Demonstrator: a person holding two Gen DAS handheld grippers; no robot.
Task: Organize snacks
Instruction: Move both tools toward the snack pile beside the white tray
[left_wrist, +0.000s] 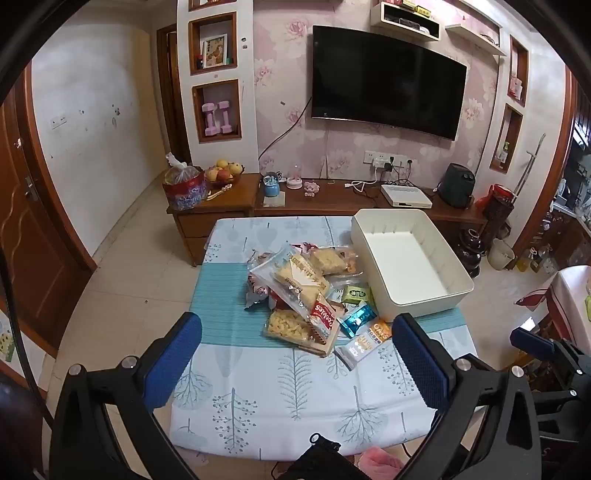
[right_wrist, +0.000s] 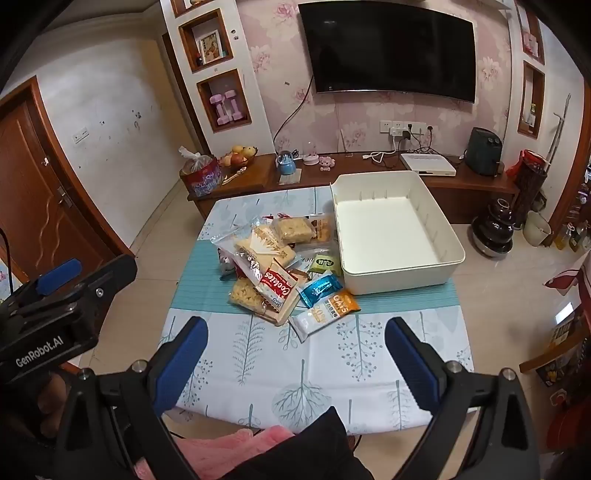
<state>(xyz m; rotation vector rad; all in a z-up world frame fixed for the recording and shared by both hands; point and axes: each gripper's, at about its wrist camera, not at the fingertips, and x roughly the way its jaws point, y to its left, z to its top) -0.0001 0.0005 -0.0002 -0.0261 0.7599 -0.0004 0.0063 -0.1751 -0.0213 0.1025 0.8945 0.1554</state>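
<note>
Left gripper (left_wrist: 295, 354): jaws spread wide, nothing between the blue pads (left_wrist: 173, 362), held above the near part of the table (left_wrist: 258, 406) and angled down toward it. Right gripper (right_wrist: 293, 354): likewise spread wide and empty, above the near edge of the table, angled down. In the right wrist view the left gripper shows at the left edge of frame, with a hand (right_wrist: 51, 402) under it; in the left wrist view one finger of the right gripper shows at the far right.

Table covered with a pale cloth printed with trees and a teal striped band across the middle. Snack pile (left_wrist: 306, 291) sits mid-table, mostly on the teal band, left of the bin (left_wrist: 410, 266) and touching or just beside its near-left wall. Pile contents legible: a red "Cookies" pack (left_wrist: 325, 319) lying on top toward the near side, a clear bag of pale crackers (left_wrist: 288, 326) under it, a blue packet (left_wrist: 356, 318), an orange-and-white bar (left_wrist: 369, 341) nearest the grippers, a green packet (left_wrist: 356, 294) against the bin. Larger clear bags of biscuits stacked behind.

Bin: white, rectangular, open top, upright on the far-right part of the table. No snacks inside.

Behind the table: low wooden cabinet (left_wrist: 314, 201), wall-mounted TV (left_wrist: 388, 77).
</note>
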